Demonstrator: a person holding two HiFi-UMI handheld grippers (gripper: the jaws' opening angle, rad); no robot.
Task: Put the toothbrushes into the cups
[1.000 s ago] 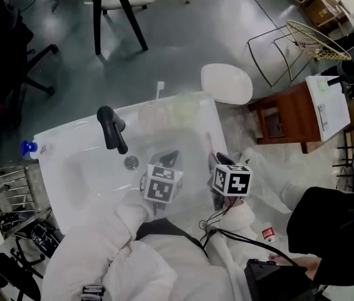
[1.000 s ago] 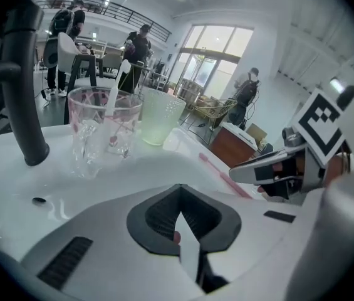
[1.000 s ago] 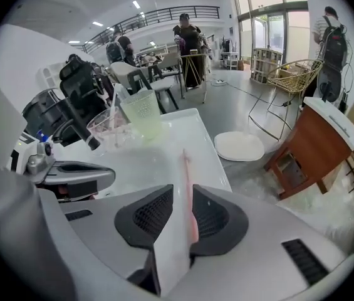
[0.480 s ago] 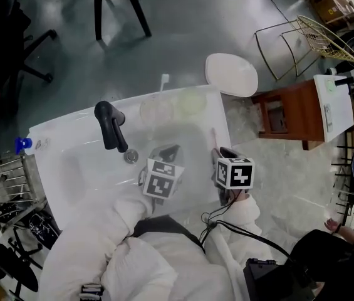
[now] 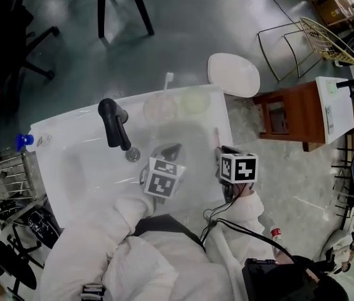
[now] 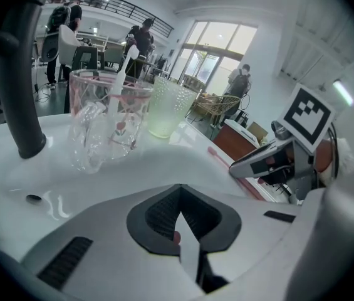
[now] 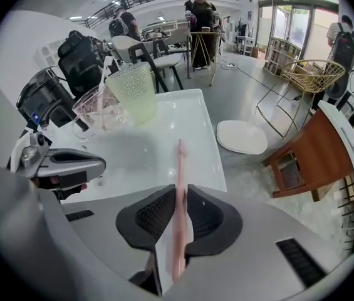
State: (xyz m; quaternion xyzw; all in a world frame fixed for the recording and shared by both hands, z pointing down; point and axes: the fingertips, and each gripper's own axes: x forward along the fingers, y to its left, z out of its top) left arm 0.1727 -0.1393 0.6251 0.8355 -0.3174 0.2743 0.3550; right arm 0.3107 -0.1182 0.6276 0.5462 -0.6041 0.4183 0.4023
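A clear cup with a pink pattern (image 5: 160, 107) (image 6: 104, 121) (image 7: 98, 111) stands at the far rim of the white sink (image 5: 70, 162), and a white toothbrush (image 5: 167, 80) (image 6: 121, 71) stands in it. A pale green cup (image 5: 195, 100) (image 6: 167, 108) (image 7: 133, 93) is right beside it and looks empty. My right gripper (image 5: 220, 150) (image 7: 178, 231) is shut on a pink toothbrush (image 5: 217, 137) (image 7: 180, 180) (image 6: 227, 162), which points toward the cups, low over the sink's right rim. My left gripper (image 5: 167, 150) (image 6: 180, 234) hovers over the basin, shut, with nothing in it.
A black faucet (image 5: 115, 123) (image 6: 17, 93) rises at the left of the cups, with the drain (image 5: 132, 154) below it. A round white stool (image 5: 233, 74) and a brown wooden table (image 5: 286, 115) stand to the right of the sink. A wire rack (image 5: 1, 180) is at the left.
My right gripper has edged slightly forward along the right rim with the pink toothbrush. The left gripper has barely moved. The view has shifted a little.
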